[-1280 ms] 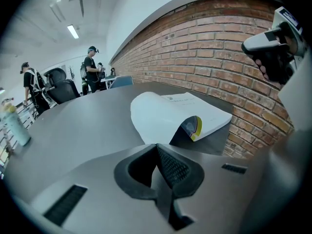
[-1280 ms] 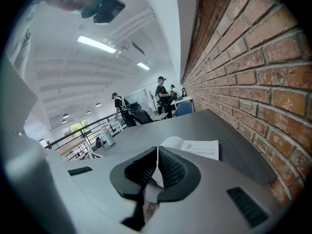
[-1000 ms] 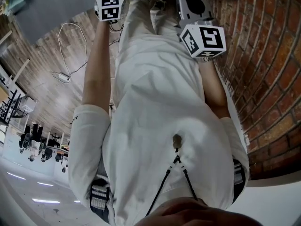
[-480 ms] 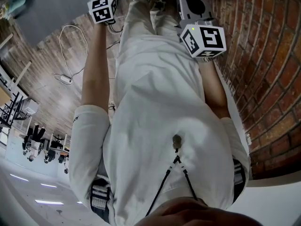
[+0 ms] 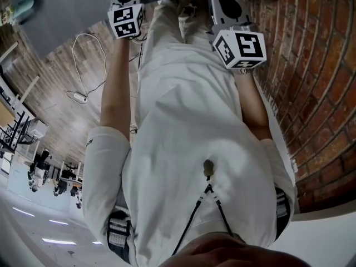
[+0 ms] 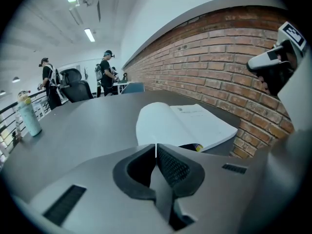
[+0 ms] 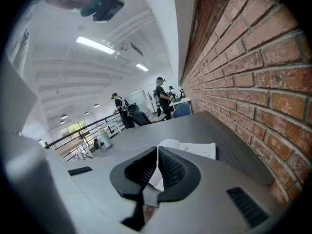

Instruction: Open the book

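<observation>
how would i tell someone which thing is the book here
Find the long brick wall; a dark grey table runs along it. The book lies on that table near the wall, open with white pages up, unlike the upright pale bottle across the table.

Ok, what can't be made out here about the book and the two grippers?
- Left gripper view: the shut left gripper hides the near edge of the book; the page print is too small to read.
- Right gripper view: the shut right gripper covers much of the book.
- Head view: the book is out of frame, and the top edge cuts off both grippers past their marker cubes.
</observation>
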`<state>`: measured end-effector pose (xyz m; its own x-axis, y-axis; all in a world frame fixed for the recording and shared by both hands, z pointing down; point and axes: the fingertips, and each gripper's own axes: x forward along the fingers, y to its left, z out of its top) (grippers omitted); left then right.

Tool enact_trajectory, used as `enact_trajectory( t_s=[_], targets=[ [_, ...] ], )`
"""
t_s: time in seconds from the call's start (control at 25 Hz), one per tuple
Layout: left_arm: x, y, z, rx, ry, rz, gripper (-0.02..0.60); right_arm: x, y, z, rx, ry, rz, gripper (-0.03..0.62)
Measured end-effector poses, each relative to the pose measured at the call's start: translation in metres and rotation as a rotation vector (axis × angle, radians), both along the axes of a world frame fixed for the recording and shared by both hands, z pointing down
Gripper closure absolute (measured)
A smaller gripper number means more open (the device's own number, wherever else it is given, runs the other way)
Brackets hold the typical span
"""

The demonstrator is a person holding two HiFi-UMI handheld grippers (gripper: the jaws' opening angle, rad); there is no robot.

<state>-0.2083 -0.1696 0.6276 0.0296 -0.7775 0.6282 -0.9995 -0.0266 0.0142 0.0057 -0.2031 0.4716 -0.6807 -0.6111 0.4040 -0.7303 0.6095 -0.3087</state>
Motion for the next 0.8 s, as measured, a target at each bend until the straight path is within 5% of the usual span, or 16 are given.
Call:
enact_trajectory(
  t_s=[0.36,0.8],
  targets=[
    [0.101,-0.018,-0.042,0.067,0.070,0.300,0.557,0.002,-0.001,-0.009,0.014,-0.009,0.018,0.556],
    [0.145,-0.039,-0.152,0.294,0.172,0.370,0.557,0.006,-0.008,-0.036,0.061,-0.031,0.052,0.556]
  ],
)
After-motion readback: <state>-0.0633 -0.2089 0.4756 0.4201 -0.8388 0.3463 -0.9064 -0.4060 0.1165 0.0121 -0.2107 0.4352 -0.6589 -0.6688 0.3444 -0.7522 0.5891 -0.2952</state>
